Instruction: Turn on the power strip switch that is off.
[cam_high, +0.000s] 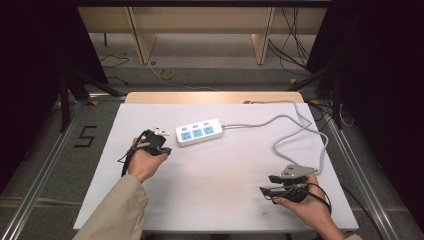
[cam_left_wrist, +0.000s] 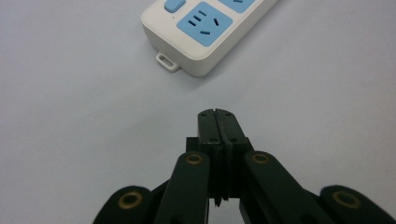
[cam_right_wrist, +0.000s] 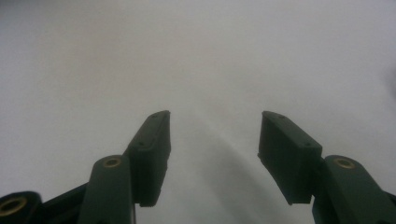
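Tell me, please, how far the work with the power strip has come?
Nothing looks done yet. The white power strip lies on the table, no plug in its blue sockets. The left gripper is beside the strip's end, fingers shut and empty; the right gripper rests apart, open. Any handling remains.

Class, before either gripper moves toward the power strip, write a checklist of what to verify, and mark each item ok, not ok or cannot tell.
1. White power strip with three blue sockets lies flat on the white table: ok.
2. Sockets free of plugs: ok.
3. Left gripper open and ready to grasp: not ok, its jaws are shut with nothing between them.
4. Right gripper open and holding nothing: ok.
5. Grey cord clear of the right gripper: cannot tell, its loop runs close by it.
6. Small white plug beside the left gripper within reach: ok, likely.
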